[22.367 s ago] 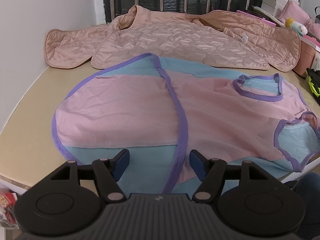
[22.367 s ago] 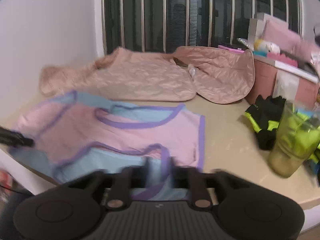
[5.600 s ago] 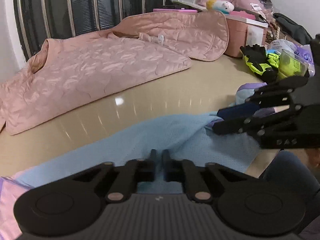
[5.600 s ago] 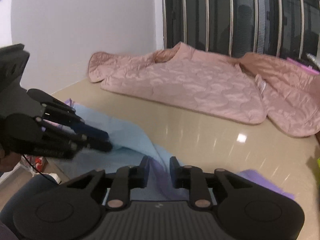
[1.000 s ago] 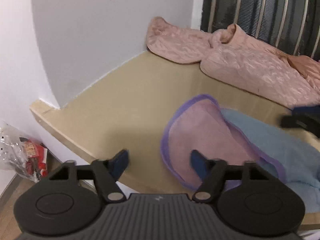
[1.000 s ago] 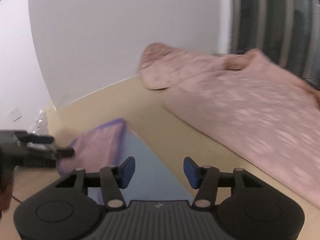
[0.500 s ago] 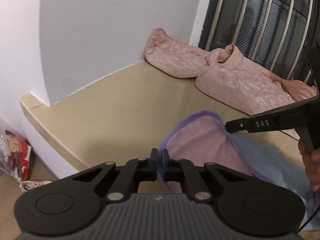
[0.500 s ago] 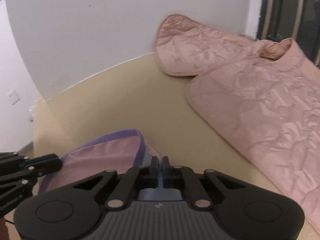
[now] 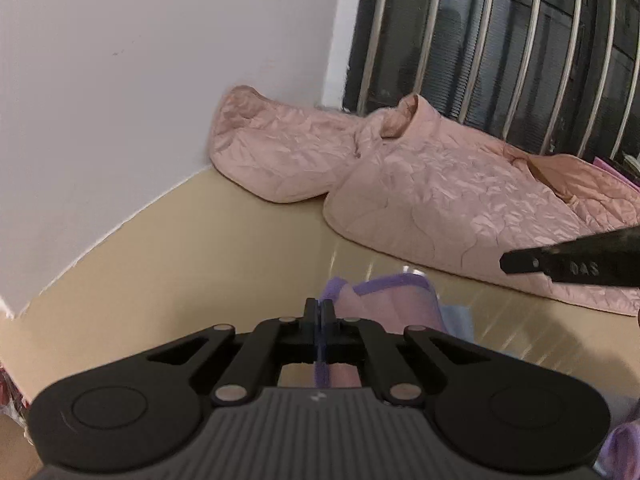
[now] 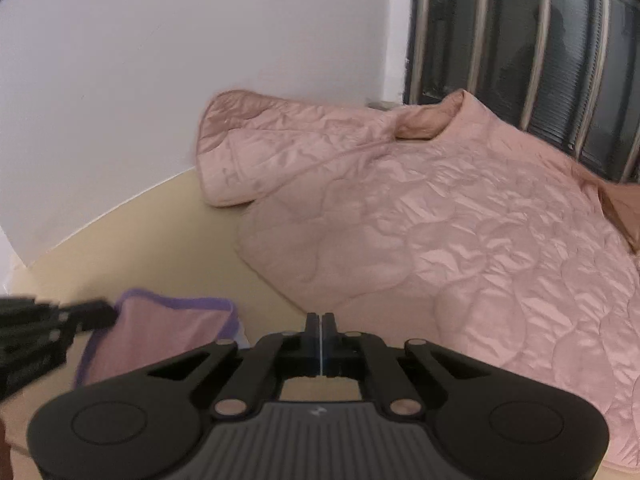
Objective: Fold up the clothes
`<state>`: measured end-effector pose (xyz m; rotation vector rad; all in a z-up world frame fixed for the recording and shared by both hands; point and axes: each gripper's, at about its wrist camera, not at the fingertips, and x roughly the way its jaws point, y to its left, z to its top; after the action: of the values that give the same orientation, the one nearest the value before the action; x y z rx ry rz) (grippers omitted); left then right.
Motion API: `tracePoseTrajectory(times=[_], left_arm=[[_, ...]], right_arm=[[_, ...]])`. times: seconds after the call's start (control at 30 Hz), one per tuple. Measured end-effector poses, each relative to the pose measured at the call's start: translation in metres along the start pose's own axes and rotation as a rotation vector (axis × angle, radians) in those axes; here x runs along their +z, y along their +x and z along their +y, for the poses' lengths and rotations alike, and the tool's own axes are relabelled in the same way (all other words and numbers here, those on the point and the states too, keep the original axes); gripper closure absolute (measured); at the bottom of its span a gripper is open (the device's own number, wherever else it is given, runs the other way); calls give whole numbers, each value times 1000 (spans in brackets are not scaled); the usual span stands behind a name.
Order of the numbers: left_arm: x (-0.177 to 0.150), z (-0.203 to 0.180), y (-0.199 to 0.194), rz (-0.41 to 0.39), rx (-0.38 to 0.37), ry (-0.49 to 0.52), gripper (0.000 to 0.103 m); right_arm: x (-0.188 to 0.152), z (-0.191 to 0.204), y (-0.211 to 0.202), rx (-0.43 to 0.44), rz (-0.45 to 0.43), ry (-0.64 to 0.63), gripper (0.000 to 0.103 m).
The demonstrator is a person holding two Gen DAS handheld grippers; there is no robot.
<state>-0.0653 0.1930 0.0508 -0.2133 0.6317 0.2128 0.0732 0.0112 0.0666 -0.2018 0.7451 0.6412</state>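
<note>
1. We find the left gripper with its jaws clenched on the purple-trimmed edge of the pink and blue garment; the purple hem shows between the fingers in the left wrist view. The jaws have just been closing, with that cloth between them.
2. We find the right gripper with its jaws pressed together. A thin pale line runs between them; we cannot tell whether that is cloth. These jaws too have just been closing.
3. The garment lies bunched on the beige worktop, on the near side of the quilted pink jacket and apart from it.
4. In the right wrist view the garment's pink, purple-edged corner lies to the left of the right gripper, with the tip of the left gripper at its left edge.
5. The jacket is spread at the far side of the worktop, against the white wall and below the barred window.
</note>
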Motion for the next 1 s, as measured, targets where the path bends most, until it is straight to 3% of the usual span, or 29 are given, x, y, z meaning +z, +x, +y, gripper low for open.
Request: tracePoseTrajectory(times=[0.07, 0.1, 0.13, 0.17, 0.3, 0.37, 0.4, 0.43, 0.47, 0.5, 0.63, 0.77, 0.9, 1.0], left_arm=[[5, 3, -4, 24, 6, -9, 81], [1, 7, -10, 26, 13, -9, 51], [-5, 10, -14, 36, 31, -14, 35], [-11, 13, -17, 62, 47, -17, 35], [-30, 8, -18, 130, 73, 14, 36], [-34, 1, -17, 133, 71, 43, 42], [-35, -3, -17, 130, 58, 55, 54], [-35, -6, -17, 121, 26, 60, 65], [-36, -10, -14, 112, 13, 67, 87], [-37, -13, -11, 103, 2, 74, 95], [-23, -19, 6, 83, -36, 62, 101], [15, -37, 28, -14, -101, 88, 101], [66, -85, 61, -108, -170, 209, 101], [100, -117, 100, -121, -185, 223, 100]], right_arm=[[0, -10, -1, 83, 10, 19, 89], [0, -6, 4, 111, 19, 6, 75], [1, -2, 9, 139, 27, -7, 69], [1, 2, 13, 166, 35, -21, 66], [4, 25, 38, 179, 86, -70, 70], [5, 30, 45, 158, 105, -82, 81], [3, 32, 46, 145, 110, -88, 96], [2, 34, 47, 132, 116, -95, 99], [1, 36, 47, 120, 119, -102, 99], [0, 36, 44, 107, 112, -107, 100], [4, 23, 26, 8, 40, -79, 101], [12, -12, 3, -111, -27, 7, 101], [19, -54, -19, -244, -74, 96, 101], [24, -98, -28, -322, -76, 209, 102]])
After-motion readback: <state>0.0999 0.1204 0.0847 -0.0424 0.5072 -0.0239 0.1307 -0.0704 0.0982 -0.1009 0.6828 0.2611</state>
